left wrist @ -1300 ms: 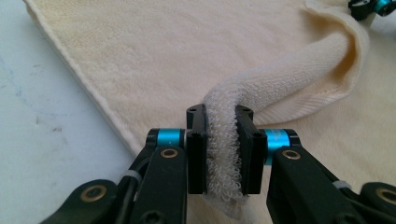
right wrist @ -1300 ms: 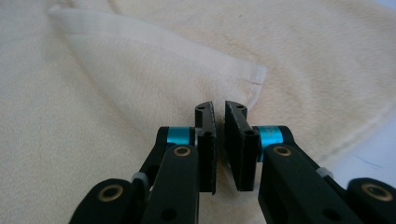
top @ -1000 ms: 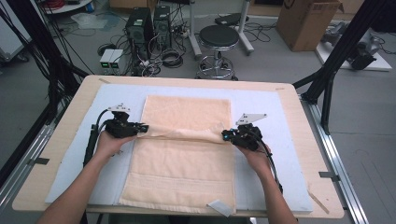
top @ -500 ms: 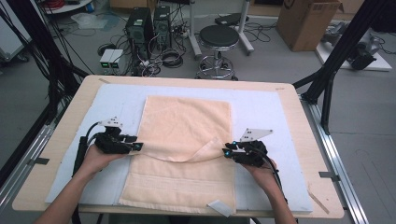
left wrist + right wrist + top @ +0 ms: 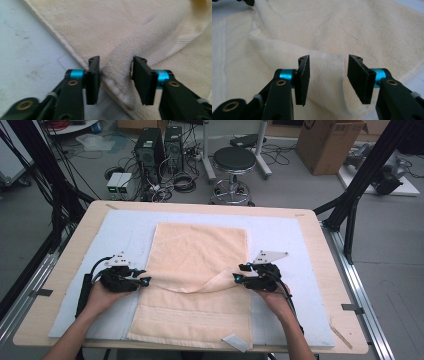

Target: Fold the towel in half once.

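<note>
At table centre, a towel point(image 5: 197, 270) lies half-folded. Left gripper point(image 5: 144, 281) at 9 o'clock and right gripper point(image 5: 236, 279) at 3 straddle its fold, jaws parted, the left's just narrowing, the right's widening.

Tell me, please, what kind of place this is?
Probably a robotics lab or workshop: desktop computers and tangled cables sit on the floor, a black frame stands around the table, with a cardboard box behind.

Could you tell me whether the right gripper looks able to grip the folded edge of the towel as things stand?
Probably yes: the right gripper has its jaws apart astride the towel's folded edge, with nothing in the way.
</note>
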Action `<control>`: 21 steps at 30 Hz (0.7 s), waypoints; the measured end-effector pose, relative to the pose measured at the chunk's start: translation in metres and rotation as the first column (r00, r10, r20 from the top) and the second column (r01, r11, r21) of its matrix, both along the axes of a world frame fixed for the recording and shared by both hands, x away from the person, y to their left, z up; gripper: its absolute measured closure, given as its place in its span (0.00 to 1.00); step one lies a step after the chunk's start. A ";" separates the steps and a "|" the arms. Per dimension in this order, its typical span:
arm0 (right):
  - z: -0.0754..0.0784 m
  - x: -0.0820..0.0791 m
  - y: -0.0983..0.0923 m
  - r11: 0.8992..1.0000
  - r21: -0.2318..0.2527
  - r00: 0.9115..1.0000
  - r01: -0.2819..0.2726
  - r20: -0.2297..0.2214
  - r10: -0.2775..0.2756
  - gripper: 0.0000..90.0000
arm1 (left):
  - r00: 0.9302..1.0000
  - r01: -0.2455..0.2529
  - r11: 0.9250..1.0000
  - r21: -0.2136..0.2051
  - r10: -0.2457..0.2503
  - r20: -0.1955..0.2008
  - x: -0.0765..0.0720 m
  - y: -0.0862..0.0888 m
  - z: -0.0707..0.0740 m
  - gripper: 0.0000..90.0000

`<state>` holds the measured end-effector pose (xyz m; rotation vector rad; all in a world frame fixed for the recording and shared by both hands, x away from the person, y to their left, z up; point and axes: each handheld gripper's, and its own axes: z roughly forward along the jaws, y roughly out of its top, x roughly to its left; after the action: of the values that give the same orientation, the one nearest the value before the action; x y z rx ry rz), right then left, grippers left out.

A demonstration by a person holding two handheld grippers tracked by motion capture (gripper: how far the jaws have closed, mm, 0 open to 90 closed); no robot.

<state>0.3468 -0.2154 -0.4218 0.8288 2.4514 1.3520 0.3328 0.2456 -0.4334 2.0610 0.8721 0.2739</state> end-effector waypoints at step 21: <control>0.023 -0.045 -0.014 0.998 0.004 0.998 -0.059 0.021 0.059 0.95 | 0.999 0.039 0.998 -0.054 -0.041 -0.024 -0.039 0.006 0.020 0.86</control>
<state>0.3020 -0.2296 -0.3983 0.7458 2.4764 1.3792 0.2936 0.2512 -0.4130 2.0338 0.8437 0.2011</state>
